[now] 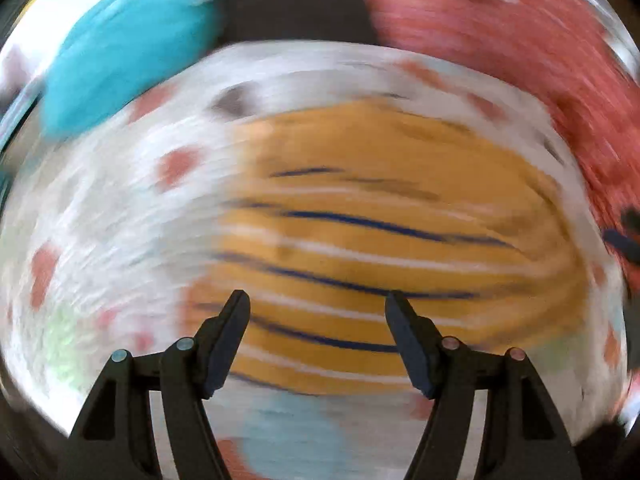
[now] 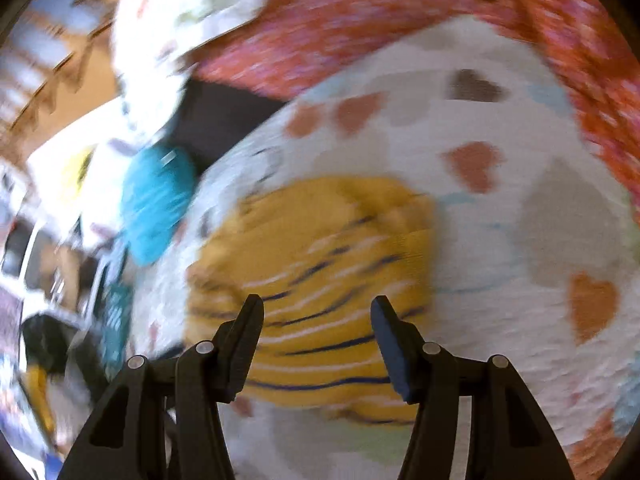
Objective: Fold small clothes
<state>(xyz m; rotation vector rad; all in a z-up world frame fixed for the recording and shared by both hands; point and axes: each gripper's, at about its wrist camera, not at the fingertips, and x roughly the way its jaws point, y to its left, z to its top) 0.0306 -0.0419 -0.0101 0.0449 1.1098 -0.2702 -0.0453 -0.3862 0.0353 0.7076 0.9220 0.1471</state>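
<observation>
A small mustard-yellow garment with white and navy stripes (image 1: 384,220) lies on a white blanket printed with hearts (image 1: 104,216). My left gripper (image 1: 318,300) hovers over its near edge, open, with nothing between the fingers. In the right wrist view the same yellow garment (image 2: 320,248) lies bunched on the heart blanket (image 2: 520,208). My right gripper (image 2: 316,306) hangs above its lower part, open and holding nothing. Both views are blurred by motion.
A turquoise cloth (image 1: 128,52) lies at the blanket's far left and shows as turquoise cloth (image 2: 156,204) in the right view. A red speckled cloth (image 1: 512,52) covers the far right. Another white printed cloth (image 2: 176,20) and cluttered room lie left.
</observation>
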